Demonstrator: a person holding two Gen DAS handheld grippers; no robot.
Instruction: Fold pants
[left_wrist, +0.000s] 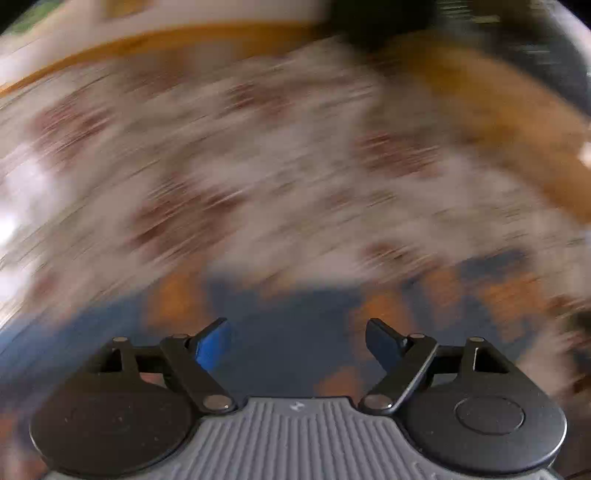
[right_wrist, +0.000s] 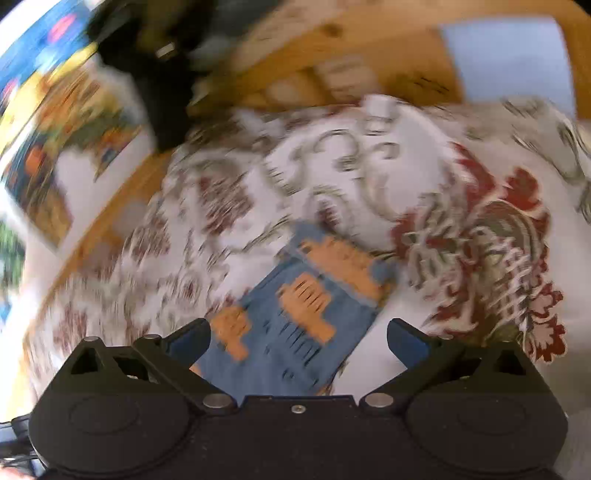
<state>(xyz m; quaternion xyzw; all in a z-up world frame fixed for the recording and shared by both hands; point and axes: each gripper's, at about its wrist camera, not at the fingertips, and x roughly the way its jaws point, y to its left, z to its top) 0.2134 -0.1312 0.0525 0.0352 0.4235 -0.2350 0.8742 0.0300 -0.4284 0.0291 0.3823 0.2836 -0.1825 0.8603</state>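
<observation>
The pants (right_wrist: 295, 317) are blue with orange shapes and lie flat on a floral bedspread (right_wrist: 369, 192); a narrow end points away from me in the right wrist view. My right gripper (right_wrist: 297, 341) is open just above their near part, nothing between its fingers. In the left wrist view, heavily blurred, the blue and orange pants (left_wrist: 295, 332) fill the lower part, and my left gripper (left_wrist: 297, 345) is open over them, holding nothing.
The white, red and olive bedspread (left_wrist: 240, 166) covers a bed with an orange wooden frame (left_wrist: 166, 40). A wooden board (right_wrist: 369, 48) rises behind it. A dark object (right_wrist: 155, 74) and colourful printed sheets (right_wrist: 55, 129) sit at the upper left.
</observation>
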